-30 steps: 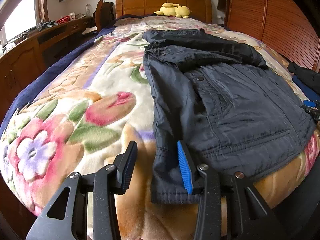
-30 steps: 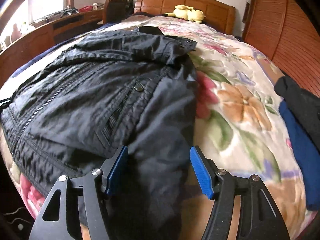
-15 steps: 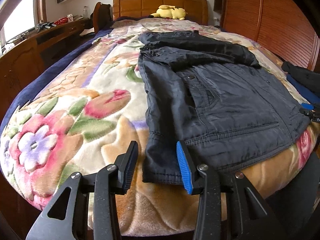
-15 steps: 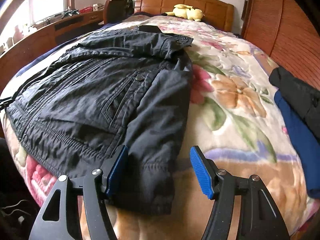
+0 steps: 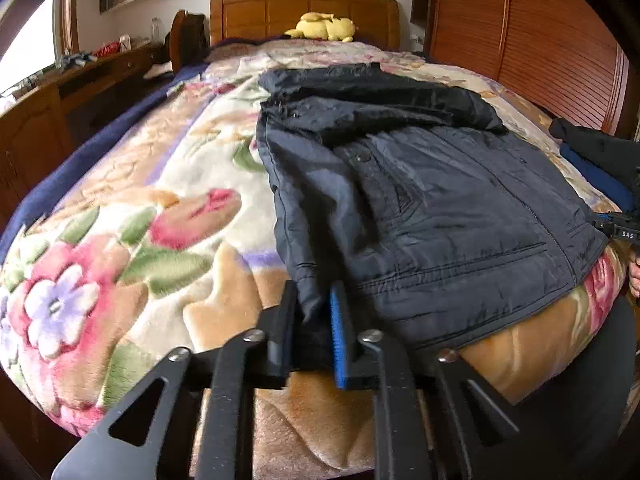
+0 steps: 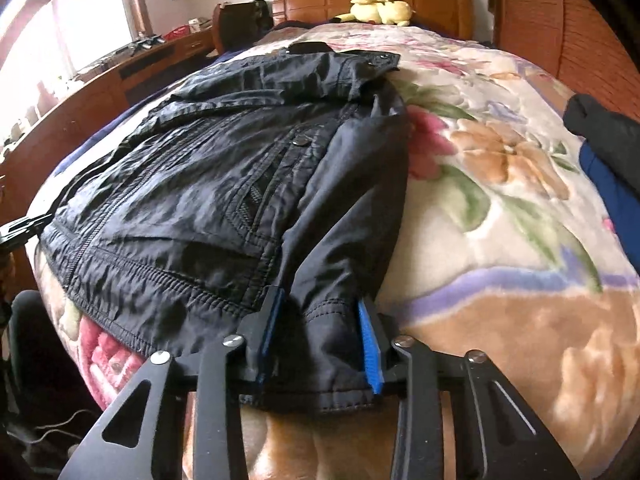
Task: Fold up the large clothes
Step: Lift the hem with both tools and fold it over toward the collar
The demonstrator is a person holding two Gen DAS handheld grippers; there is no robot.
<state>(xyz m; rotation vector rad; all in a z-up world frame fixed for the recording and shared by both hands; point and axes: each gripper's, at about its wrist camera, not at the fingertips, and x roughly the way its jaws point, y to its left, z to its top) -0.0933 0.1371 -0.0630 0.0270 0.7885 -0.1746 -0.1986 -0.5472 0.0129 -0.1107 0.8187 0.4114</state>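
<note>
Dark navy jacket lies flat, front up, on the bed near the foot edge, hem toward the cameras, collar toward the headboard. Shell is a thin, slightly glossy woven synthetic with fine wrinkles; stitched seam lines at the hem, metal snap on a chest pocket, zipper running down the front, ribbed quilting band along the bottom. Both sleeves lie straight down along the body sides, cuffs at the foot edge. Left gripper: black jaws with a blue ribbed pad, pinched nearly together on the left sleeve cuff, fabric bunched between the pads. Right gripper: jaws straddle the right sleeve cuff; the gap is wider, the cuff fills it and both blue pads touch the cloth, so it reads as clamped on, though how firmly I cannot tell. Left view is motion-blurred around the fingers. Under the jacket is a plush fleece blanket, deep nap, large floral print in pink, green, tan and lilac; it drapes over the rounded foot of the bed. Yellow plush toy sits at the panelled wooden headboard. Slatted wooden wardrobe doors on the right side, wooden desk on the left. Folded dark and blue garments lie at the right edge of the bed, well apart from the jacket.
</note>
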